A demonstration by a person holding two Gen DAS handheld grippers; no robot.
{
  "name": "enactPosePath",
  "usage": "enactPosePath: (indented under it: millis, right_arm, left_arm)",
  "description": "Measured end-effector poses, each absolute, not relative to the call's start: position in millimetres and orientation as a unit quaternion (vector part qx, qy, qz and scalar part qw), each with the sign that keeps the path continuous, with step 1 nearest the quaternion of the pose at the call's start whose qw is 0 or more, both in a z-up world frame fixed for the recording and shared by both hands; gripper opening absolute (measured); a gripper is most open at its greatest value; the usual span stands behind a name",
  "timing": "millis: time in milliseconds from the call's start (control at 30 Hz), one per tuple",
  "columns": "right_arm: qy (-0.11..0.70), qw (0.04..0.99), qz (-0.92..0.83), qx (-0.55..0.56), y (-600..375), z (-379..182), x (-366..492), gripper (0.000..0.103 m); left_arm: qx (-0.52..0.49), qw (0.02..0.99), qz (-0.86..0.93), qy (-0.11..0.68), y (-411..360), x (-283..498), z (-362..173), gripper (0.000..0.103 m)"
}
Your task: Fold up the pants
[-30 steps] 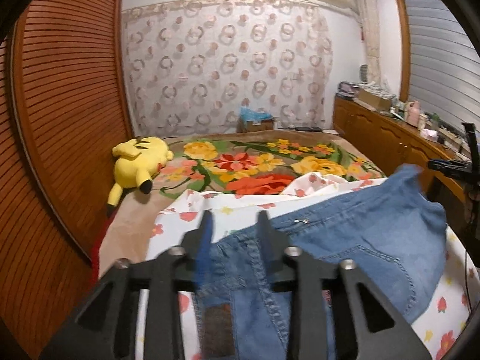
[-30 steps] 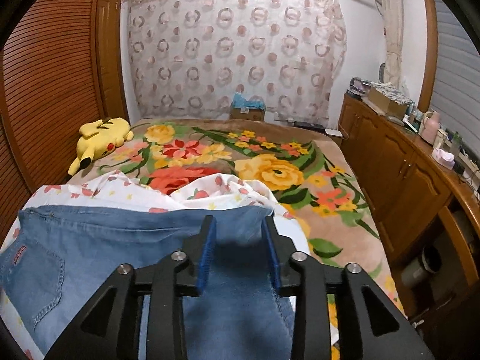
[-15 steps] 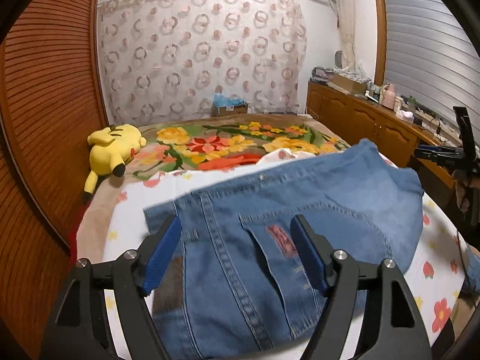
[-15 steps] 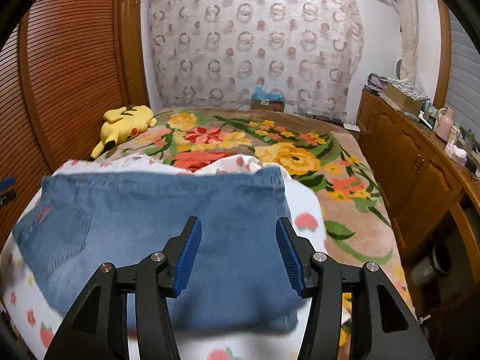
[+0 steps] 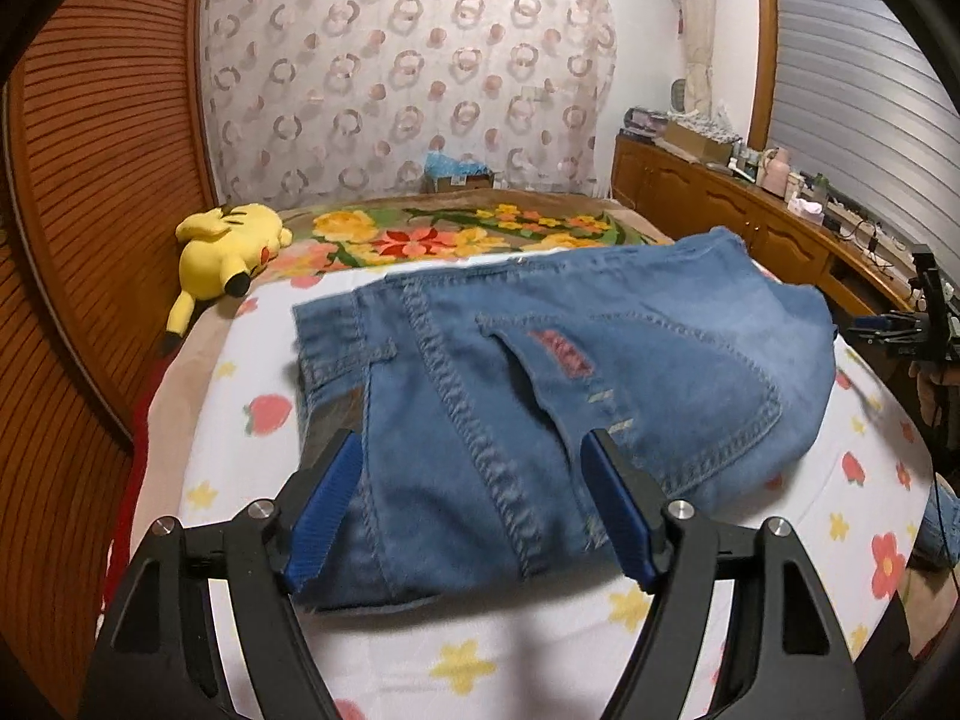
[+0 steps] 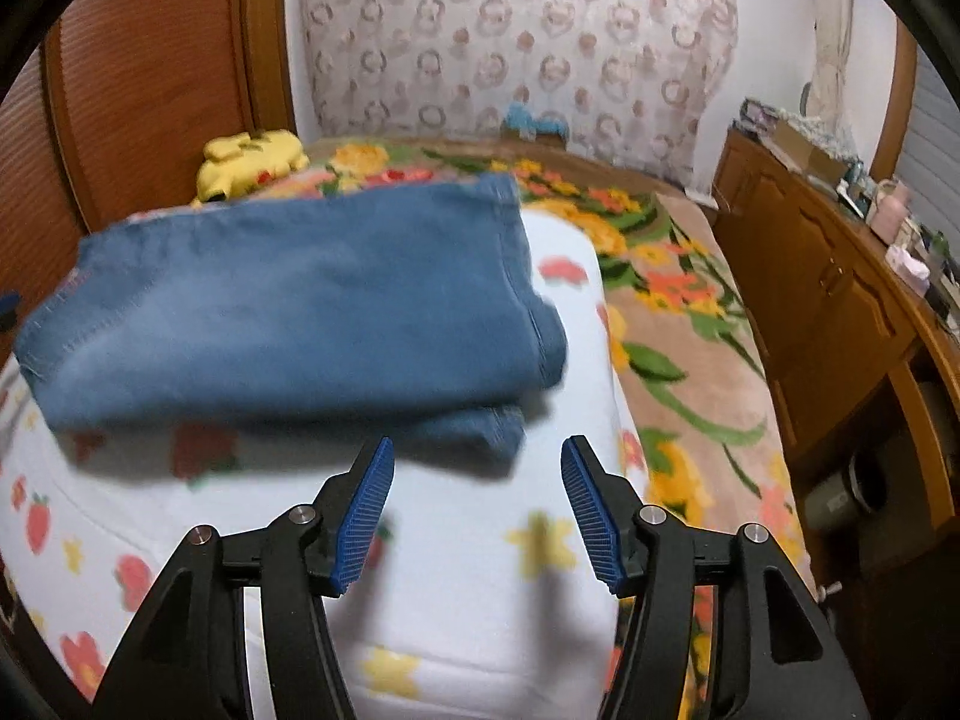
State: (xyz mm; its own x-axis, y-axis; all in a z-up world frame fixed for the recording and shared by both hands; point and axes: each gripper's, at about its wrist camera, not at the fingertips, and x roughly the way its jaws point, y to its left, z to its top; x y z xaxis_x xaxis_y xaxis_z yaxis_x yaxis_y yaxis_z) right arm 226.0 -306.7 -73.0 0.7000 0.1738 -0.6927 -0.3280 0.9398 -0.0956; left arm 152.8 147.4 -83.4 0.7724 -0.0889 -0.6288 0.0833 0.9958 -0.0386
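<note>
Plush toy (image 5: 225,252), yellow, lies at the far left of the bed against the slatted wooden wall, well apart from my work. Coming right, my left gripper (image 5: 471,510) has its jaws spread wide with nothing between them; its blue pads (image 5: 321,516) sit over the near edge of the jeans (image 5: 540,396) without pinching the cloth. The jeans lie folded into a thick bundle on the white flower-print sheet (image 5: 480,648), back pocket up, with the waistband toward the left. Further right, my right gripper (image 6: 477,519) is likewise spread and empty, hanging over bare sheet just near of the bundle's right end, where the lower layer pokes out from under the top one. I judge the fold is laid down and the step in hand is letting go and tidying. To do it well I would draw both grippers straight back so no pad drags the top layer, then square up that protruding lower edge on the right. Loose denim could spring open if nudged. On the far right stands a wooden cabinet (image 6: 840,276) with small items on top. As for writing, there is a reddish tab (image 5: 561,351) at the pocket and a dark patch at the waistband, but I can read no lettering on either.
</note>
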Motion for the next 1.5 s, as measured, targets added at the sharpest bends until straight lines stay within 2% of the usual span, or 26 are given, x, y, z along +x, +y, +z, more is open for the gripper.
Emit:
enactPosePath:
  millis: [300, 400, 700, 767, 833, 1000, 1167, 1233, 1333, 1400, 1433, 1467, 1500]
  right_arm:
    - [0.382, 0.908, 0.129, -0.114, -295, -87, 265, 0.060]
    - [0.382, 0.906, 0.134, -0.119, -292, -89, 261, 0.052]
    - [0.372, 0.913, 0.145, -0.089, -300, -97, 258, 0.051]
    - [0.371, 0.913, 0.144, -0.091, -300, -97, 257, 0.051]
    - [0.372, 0.913, 0.144, -0.090, -299, -98, 257, 0.052]
    - [0.372, 0.913, 0.143, -0.090, -299, -99, 255, 0.052]
    - [0.372, 0.913, 0.142, -0.091, -299, -99, 255, 0.052]
    - [0.377, 0.911, 0.137, -0.094, -297, -96, 258, 0.052]
    - [0.377, 0.910, 0.136, -0.103, -294, -93, 260, 0.052]
    - [0.374, 0.910, 0.141, -0.106, -292, -92, 259, 0.042]
    - [0.374, 0.910, 0.140, -0.108, -292, -89, 258, 0.030]
    - [0.374, 0.911, 0.136, -0.112, -293, -89, 258, 0.010]
    - [0.373, 0.911, 0.134, -0.117, -294, -88, 257, 0.010]
  left_arm:
    - [-0.013, 0.934, -0.021, 0.357, 172, 138, -100, 0.076]
    - [-0.013, 0.930, -0.017, 0.366, 176, 135, -104, 0.076]
    - [-0.022, 0.924, -0.008, 0.382, 187, 132, -116, 0.076]
    - [-0.025, 0.926, -0.009, 0.378, 189, 132, -117, 0.072]
    - [-0.031, 0.927, -0.010, 0.375, 190, 132, -118, 0.062]
    - [-0.029, 0.925, -0.008, 0.379, 189, 134, -121, 0.049]
    - [-0.025, 0.924, -0.013, 0.381, 189, 136, -122, 0.040]
    - [-0.024, 0.925, -0.020, 0.379, 188, 135, -121, 0.031]
    - [-0.013, 0.928, -0.021, 0.372, 183, 134, -117, 0.024]
    - [-0.007, 0.931, -0.020, 0.363, 180, 133, -114, 0.018]
    - [-0.006, 0.933, -0.019, 0.358, 179, 132, -111, 0.017]
    - [-0.005, 0.935, -0.017, 0.354, 177, 132, -109, 0.017]
    - [-0.004, 0.938, -0.015, 0.347, 177, 132, -106, 0.016]
